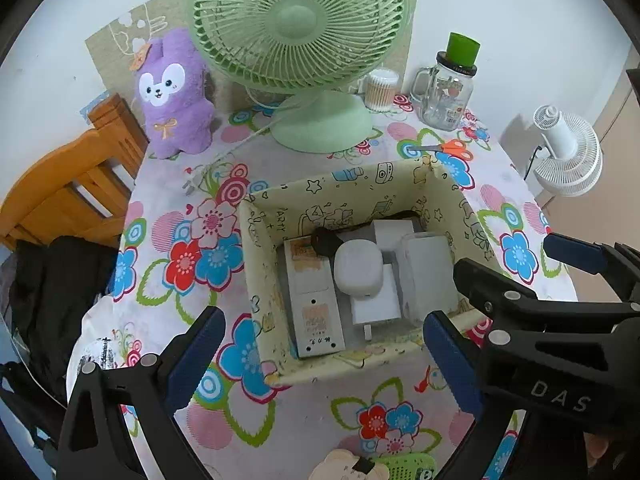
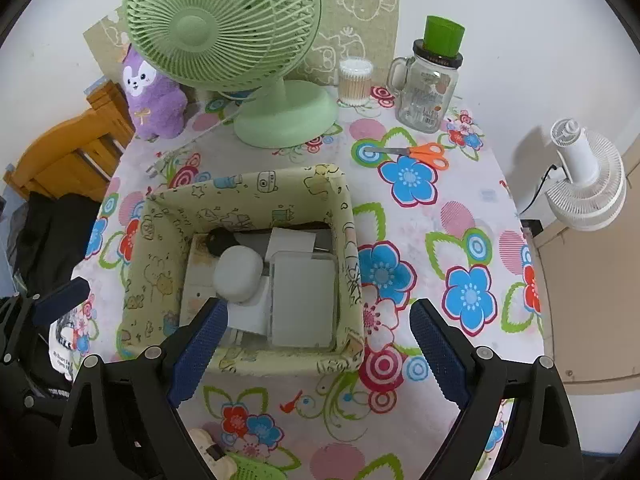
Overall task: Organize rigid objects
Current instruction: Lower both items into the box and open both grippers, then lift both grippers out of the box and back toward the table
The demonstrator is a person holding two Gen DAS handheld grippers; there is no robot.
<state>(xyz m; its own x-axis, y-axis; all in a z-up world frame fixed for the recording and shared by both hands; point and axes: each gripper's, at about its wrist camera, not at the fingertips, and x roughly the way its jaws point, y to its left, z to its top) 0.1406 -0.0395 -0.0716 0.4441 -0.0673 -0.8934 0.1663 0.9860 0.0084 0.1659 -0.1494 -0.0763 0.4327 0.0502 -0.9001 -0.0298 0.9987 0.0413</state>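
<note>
Both blue-padded grippers, left gripper (image 1: 324,360) and right gripper (image 2: 320,354), are angled steeply down over the yellow cartoon-printed fabric storage box (image 1: 256,264), jaws spread wide, nothing gripped.

Materials, surfaces

Fabric-walled bin (image 1: 260,248), matt; clear glass jar (image 1: 444,96); fuzzy plush toy (image 1: 172,92); glossy plastic fan (image 1: 300,24); varnished wood chair (image 1: 68,184).

We saw a plain white wall (image 1: 500,8) behind the worktop (image 1: 304,424), which wore a flowered cloth. A wooden chair (image 1: 68,192) stood at its left, a white fan (image 2: 588,176) at its right beside a tan panel (image 2: 580,308).
</note>
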